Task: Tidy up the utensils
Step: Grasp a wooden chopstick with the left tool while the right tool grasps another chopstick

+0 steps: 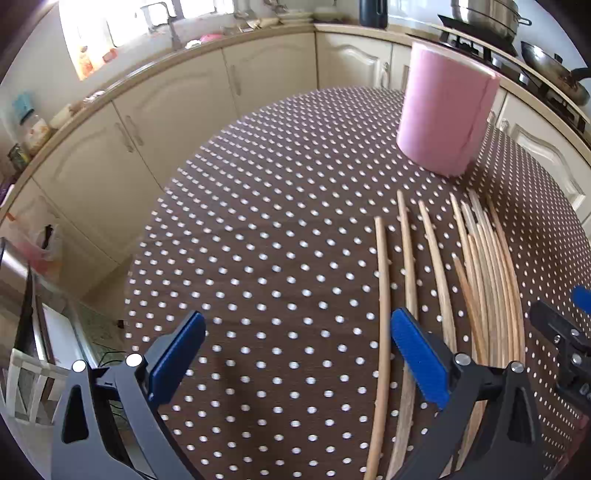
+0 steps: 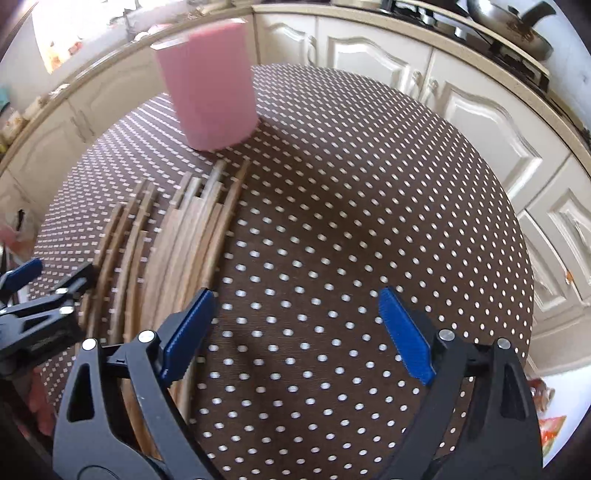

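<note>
Several wooden chopsticks [image 1: 476, 273] lie side by side on a brown polka-dot table [image 1: 258, 258], pointing toward a pink cylindrical holder [image 1: 445, 110] that stands upright behind them. My left gripper [image 1: 297, 328] is open and empty, low over the table, its right pad over the leftmost sticks. In the right wrist view the chopsticks [image 2: 184, 236] lie at left below the pink holder [image 2: 210, 83]. My right gripper [image 2: 297, 306] is open and empty, over bare cloth just right of the sticks. Each gripper shows at the edge of the other's view.
Cream kitchen cabinets [image 1: 177, 122] and a worktop curve behind the table [image 2: 369, 184]. A stove with a pot [image 1: 484, 14] and a pan is at the back right. The table edge drops to the floor at left [image 1: 133, 295].
</note>
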`<state>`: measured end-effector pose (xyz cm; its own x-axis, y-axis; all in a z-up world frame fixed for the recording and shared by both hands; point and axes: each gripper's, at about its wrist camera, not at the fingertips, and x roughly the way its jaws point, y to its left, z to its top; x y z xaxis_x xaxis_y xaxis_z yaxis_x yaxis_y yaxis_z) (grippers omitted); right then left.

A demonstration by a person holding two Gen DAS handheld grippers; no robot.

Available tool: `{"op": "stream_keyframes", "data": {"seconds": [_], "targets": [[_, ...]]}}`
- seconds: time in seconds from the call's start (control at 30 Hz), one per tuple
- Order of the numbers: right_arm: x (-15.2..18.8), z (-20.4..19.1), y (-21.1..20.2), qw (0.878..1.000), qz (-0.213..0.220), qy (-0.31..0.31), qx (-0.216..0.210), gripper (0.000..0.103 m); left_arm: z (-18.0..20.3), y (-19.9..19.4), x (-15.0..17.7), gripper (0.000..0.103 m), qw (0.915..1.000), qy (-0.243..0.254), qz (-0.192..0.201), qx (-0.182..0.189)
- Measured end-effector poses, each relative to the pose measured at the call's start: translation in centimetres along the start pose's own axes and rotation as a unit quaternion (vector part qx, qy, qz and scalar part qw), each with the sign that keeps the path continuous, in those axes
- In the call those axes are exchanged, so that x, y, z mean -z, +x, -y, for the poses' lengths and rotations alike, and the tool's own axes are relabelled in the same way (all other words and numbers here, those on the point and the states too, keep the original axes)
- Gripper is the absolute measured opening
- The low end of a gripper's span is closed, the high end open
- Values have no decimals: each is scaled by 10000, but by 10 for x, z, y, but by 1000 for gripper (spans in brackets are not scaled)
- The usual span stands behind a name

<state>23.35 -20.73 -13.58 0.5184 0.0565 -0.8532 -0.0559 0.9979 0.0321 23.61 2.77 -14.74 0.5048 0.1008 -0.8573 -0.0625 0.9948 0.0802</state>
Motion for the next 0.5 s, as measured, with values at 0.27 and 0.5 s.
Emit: {"op": "stream_keyframes", "data": {"seconds": [0.27,0.5], "targets": [[-5,-9,13,9997,-205,146,65,88,-8,2,1,77,9993,-280,125,222],[-15,-19,23,9990,-188,161,381,75,-14,1,-1,46,9986,-329,348,202]]}}
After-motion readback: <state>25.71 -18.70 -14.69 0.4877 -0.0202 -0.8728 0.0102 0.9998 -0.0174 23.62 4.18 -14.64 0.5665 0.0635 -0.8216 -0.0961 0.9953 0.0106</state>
